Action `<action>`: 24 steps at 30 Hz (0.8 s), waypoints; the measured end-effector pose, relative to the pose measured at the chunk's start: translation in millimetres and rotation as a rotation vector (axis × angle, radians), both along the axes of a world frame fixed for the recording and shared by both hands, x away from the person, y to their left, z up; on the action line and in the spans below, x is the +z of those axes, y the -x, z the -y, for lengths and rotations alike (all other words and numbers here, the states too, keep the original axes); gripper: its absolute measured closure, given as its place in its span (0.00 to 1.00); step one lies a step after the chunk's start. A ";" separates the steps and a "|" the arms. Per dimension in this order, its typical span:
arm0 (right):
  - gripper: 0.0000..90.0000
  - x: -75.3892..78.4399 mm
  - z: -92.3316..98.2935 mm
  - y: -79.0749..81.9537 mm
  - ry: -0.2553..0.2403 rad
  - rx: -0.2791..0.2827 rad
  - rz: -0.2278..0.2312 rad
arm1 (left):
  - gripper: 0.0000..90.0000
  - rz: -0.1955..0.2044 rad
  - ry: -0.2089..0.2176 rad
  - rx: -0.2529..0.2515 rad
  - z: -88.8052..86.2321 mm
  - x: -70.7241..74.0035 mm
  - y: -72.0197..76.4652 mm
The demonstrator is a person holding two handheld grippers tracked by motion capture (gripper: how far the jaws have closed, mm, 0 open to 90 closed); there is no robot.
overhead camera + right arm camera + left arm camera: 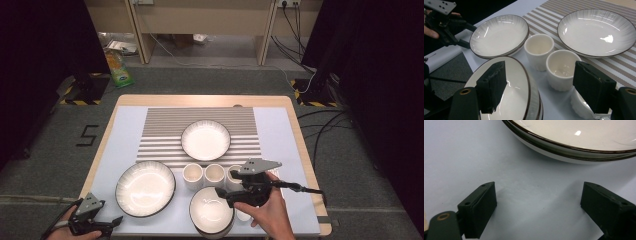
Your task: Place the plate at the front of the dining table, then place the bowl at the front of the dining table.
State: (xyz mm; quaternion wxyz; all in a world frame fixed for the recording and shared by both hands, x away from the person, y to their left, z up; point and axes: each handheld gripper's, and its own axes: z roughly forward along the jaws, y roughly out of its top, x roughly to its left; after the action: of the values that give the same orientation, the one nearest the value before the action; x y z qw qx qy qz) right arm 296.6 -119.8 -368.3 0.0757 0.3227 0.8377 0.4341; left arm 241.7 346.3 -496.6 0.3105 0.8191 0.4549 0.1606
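My right gripper (227,184) (541,75) hovers open at the front right of the table, holding nothing. One jaw hangs over a dark-rimmed white bowl (210,210) (509,100), the other over the rightmost white cup (233,178) (580,107). Two more cups (192,176) (214,175) stand in the same row. My left gripper (114,223) (540,192) is open and empty at the front left, low over the pale blue mat (529,177). It sits just short of a large ribbed plate (145,188) (574,145). Another plate (205,139) (596,31) lies on the striped placemat (165,130).
The bowl seems to sit on a second one beneath it. The table's wooden edge (310,165) runs close on the right. On the floor beyond the table are cables (325,127), a green bag (118,67) and desk legs.
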 end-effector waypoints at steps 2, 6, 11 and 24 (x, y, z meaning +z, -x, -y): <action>0.31 -2.4 -3.8 2.0 -0.004 0.011 -0.004 | 0.13 0.001 0.000 0.001 0.0 -0.1 0.0; 0.31 -9.6 -9.7 3.5 0.026 0.022 -0.011 | 0.13 0.002 0.001 0.001 0.0 -0.2 0.0; 0.34 -12.3 -12.3 3.9 0.034 0.035 -0.015 | 0.13 0.003 0.001 0.001 0.1 -0.3 0.0; 0.53 -15.3 -13.7 4.3 0.072 0.071 0.001 | 0.13 0.005 0.003 0.000 -0.3 -0.6 0.4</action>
State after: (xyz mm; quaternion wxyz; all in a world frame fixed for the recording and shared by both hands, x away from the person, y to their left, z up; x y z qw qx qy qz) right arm 292.4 -106.2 -383.6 0.0724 0.2895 0.8636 0.4063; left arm 241.3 346.6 -497.2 0.3129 0.8182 0.4542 0.1622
